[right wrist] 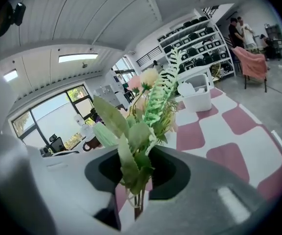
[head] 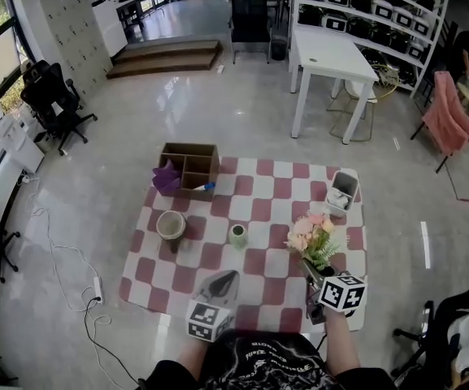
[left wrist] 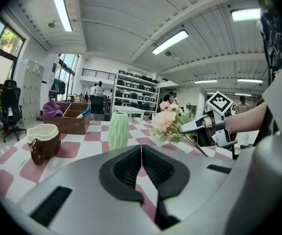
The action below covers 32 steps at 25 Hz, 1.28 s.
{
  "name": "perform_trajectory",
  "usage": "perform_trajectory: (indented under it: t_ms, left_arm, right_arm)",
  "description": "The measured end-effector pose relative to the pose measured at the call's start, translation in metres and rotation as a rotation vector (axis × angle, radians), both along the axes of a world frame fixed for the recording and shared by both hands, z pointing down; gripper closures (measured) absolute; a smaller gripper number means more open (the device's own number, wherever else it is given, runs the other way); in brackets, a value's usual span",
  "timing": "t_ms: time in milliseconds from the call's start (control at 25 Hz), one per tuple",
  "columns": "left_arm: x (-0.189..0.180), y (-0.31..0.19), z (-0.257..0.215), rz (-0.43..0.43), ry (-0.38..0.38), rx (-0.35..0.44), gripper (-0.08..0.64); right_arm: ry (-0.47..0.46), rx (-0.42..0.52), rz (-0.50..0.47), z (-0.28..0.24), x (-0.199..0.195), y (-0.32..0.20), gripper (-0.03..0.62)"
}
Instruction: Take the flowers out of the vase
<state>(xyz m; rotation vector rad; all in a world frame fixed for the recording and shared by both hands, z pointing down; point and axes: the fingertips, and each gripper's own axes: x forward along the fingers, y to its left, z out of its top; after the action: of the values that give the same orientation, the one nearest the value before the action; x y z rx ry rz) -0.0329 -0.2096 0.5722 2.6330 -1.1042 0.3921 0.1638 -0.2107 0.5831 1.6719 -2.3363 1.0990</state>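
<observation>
A small pale green ribbed vase (head: pixel 237 235) (left wrist: pixel 118 130) (right wrist: pixel 103 133) stands upright in the middle of the red-and-white checked mat (head: pixel 262 262), with nothing in it. The bunch of pink flowers and green fern (head: pixel 309 236) (left wrist: pixel 167 120) (right wrist: pixel 148 102) is off to the vase's right, tilted, low over the mat. My right gripper (head: pixel 314 285) (right wrist: pixel 137 202) is shut on its stems. At the mat's near edge my left gripper (head: pixel 222 283) (left wrist: pixel 141 153) is shut, with nothing in it, pointing toward the vase.
A brown and cream mug (head: pixel 171 226) sits left of the vase. A wooden box (head: pixel 190 165) with a purple cloth (head: pixel 167 177) is at the mat's far left, a white bin (head: pixel 344 192) at its far right. Cables and a power strip (head: pixel 96 287) lie on the floor at left.
</observation>
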Motion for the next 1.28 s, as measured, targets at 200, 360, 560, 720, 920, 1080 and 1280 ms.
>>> perform_trajectory:
  t_ms: [200, 360, 560, 720, 920, 1080, 1280]
  left_arm:
    - [-0.004, 0.002, -0.002, -0.028, 0.051, -0.014, 0.548]
    - [-0.006, -0.001, -0.007, -0.041, 0.054, -0.004, 0.548]
    - [-0.008, 0.000, -0.005, -0.051, 0.042, -0.005, 0.548]
    - [-0.007, 0.002, -0.004, -0.054, 0.036, -0.007, 0.548]
    - [-0.006, 0.003, -0.002, -0.054, 0.032, -0.012, 0.548]
    - [-0.006, 0.005, -0.001, -0.056, 0.030, -0.014, 0.548]
    - [-0.007, 0.005, -0.006, -0.070, 0.049, -0.003, 0.548]
  right_arm:
    - [-0.023, -0.017, 0.004, 0.011, 0.001, -0.003, 0.482]
    - [-0.022, -0.047, 0.028, 0.021, 0.010, -0.006, 0.481]
    - [-0.028, -0.078, 0.043, 0.029, 0.018, -0.008, 0.480]
    - [-0.021, -0.108, 0.009, 0.037, 0.016, -0.006, 0.467]
    - [0.000, -0.125, 0.001, 0.043, 0.016, -0.003, 0.453]
    - [0.006, -0.139, -0.003, 0.046, 0.017, -0.001, 0.421]
    - [0.015, -0.130, -0.014, 0.047, 0.014, 0.000, 0.336]
